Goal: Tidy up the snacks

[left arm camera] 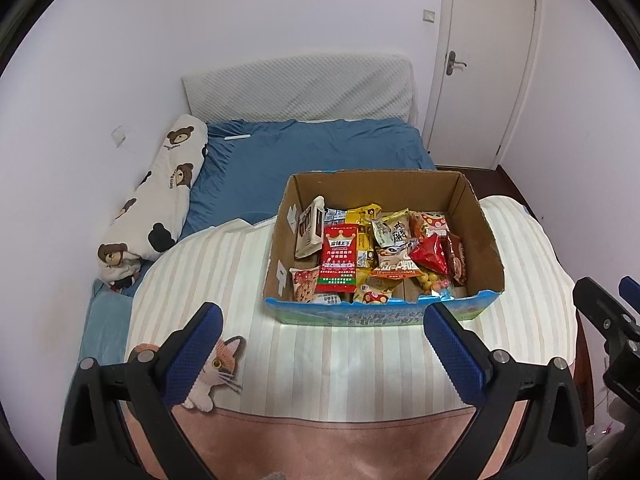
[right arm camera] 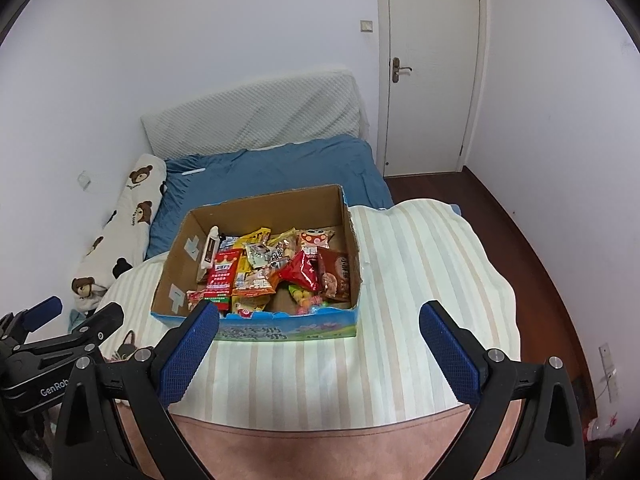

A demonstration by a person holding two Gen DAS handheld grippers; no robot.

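An open cardboard box (left arm camera: 476,216) (right arm camera: 256,206) with a blue printed front sits on a cream striped blanket (left arm camera: 248,272) (right arm camera: 420,264). Inside lies a heap of snack packets: a tall red packet (left arm camera: 339,258) (right arm camera: 222,276), a shiny red bag (left arm camera: 430,258) (right arm camera: 302,272), a white bar wrapper (left arm camera: 310,226) (right arm camera: 210,252) leaning on the left wall, and several yellow and orange packs. My left gripper (left arm camera: 323,318) hovers open just short of the box's front edge, empty. My right gripper (right arm camera: 319,316) is also open and empty, before the box front.
A blue sheet (left arm camera: 304,148) (right arm camera: 280,168) covers the bed beyond the box, with a bear-print bolster (left arm camera: 160,196) (right arm camera: 120,220) along the left wall and a white pad (left arm camera: 300,88) at the head. A closed door (right arm camera: 430,64) and dark wood floor (right arm camera: 520,220) lie right.
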